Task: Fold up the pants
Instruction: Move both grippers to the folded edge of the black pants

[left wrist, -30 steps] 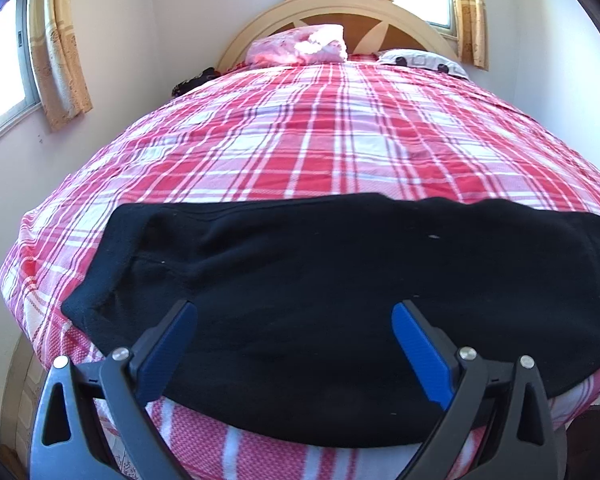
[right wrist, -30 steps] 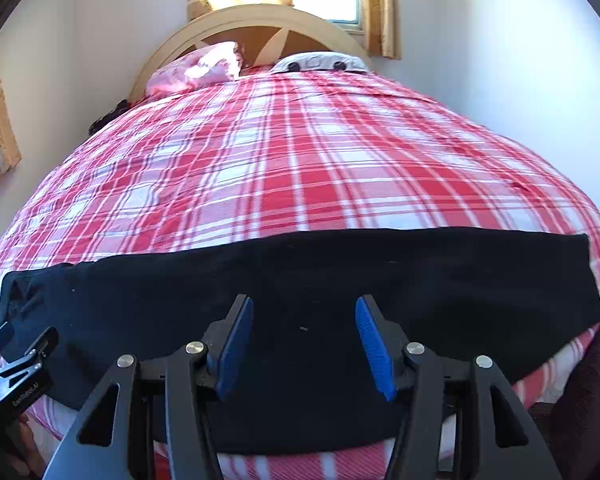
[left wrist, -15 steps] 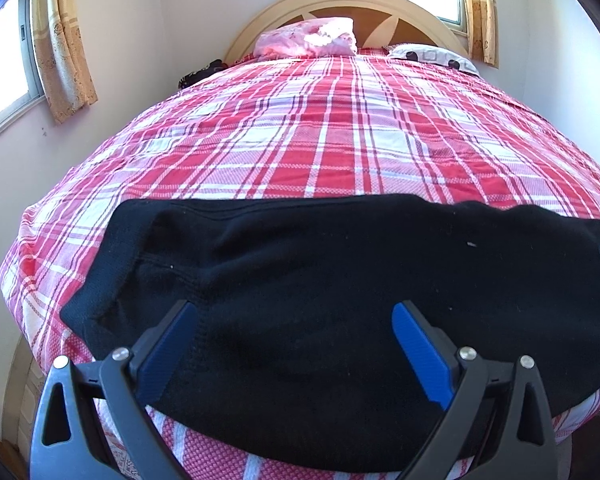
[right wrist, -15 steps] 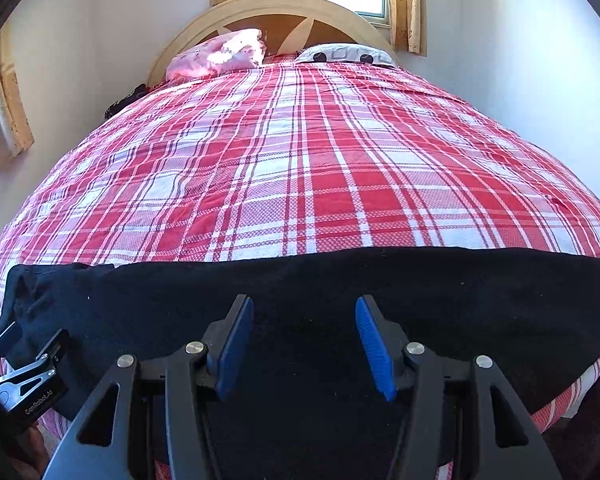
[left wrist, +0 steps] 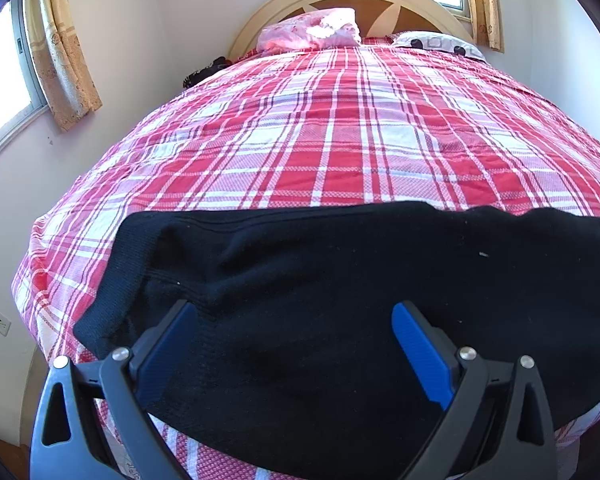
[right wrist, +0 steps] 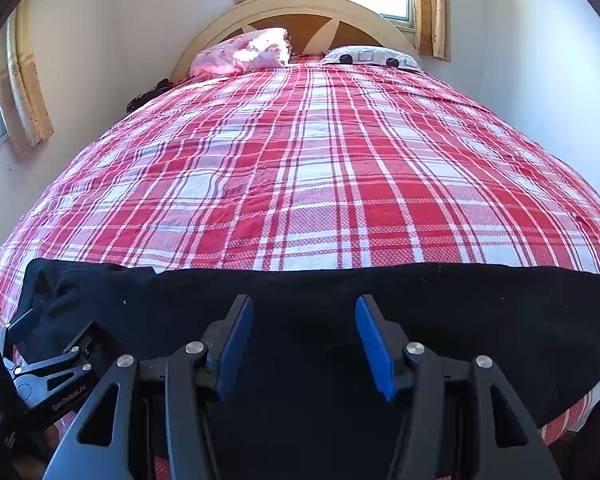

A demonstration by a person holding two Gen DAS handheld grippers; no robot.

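Two grippers hover over the black pants [left wrist: 320,280], which lie flat across the near edge of the plaid bed [left wrist: 340,140]. The left gripper [left wrist: 296,344] gapes wide and empty above the waistband end. The right gripper [right wrist: 304,340] is half spread, gripping nothing.

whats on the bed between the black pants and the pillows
Nothing but bare red plaid bedspread between the black pants and the pillows; both wrist views show it.

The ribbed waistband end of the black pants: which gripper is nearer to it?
Left. The left gripper hovers beside the waistband; the right gripper is over the middle of the pants.
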